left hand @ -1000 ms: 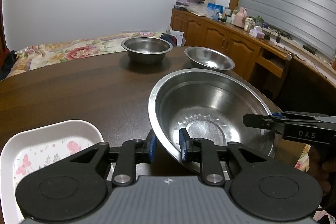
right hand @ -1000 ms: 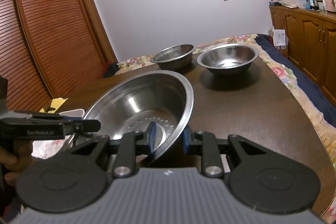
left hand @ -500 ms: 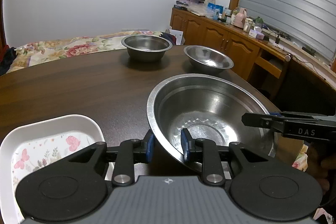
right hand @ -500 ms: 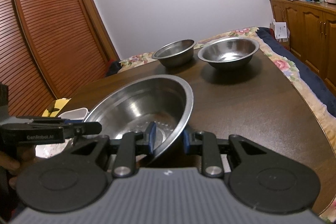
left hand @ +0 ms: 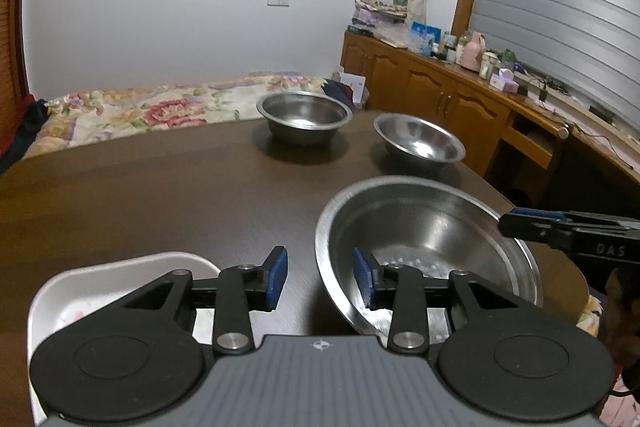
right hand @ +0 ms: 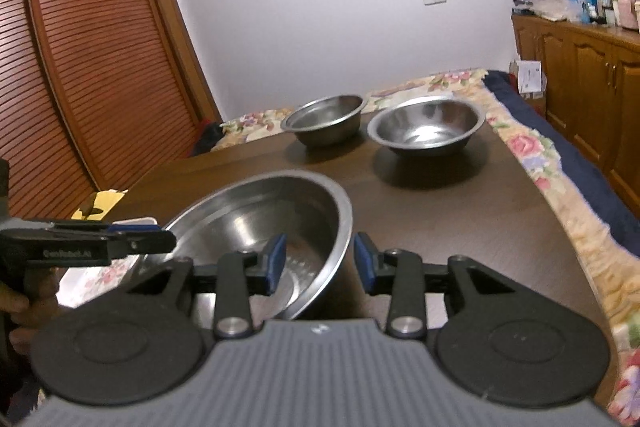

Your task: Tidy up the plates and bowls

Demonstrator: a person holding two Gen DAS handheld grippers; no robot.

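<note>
A large steel bowl (left hand: 424, 231) rests on the dark wooden table (left hand: 160, 195), also shown in the right wrist view (right hand: 264, 215). My left gripper (left hand: 320, 279) is open, its fingers straddling the bowl's near left rim without clamping it. My right gripper (right hand: 320, 263) is open too, its fingers either side of the bowl's right rim. Two smaller steel bowls stand at the far side: a deeper one (left hand: 304, 117) and a wider one (left hand: 420, 143). A white floral plate (left hand: 104, 291) lies at the near left.
The table edge runs close on the right, with a wooden sideboard (left hand: 460, 99) full of small items beyond. A floral bedspread (left hand: 140, 111) lies behind the table. A slatted wooden wardrobe (right hand: 80, 67) stands on the left in the right wrist view.
Both grippers have opened and let go of the large bowl's rim. The bowl has come down from its tilted, lifted pose and now rests on the table.
</note>
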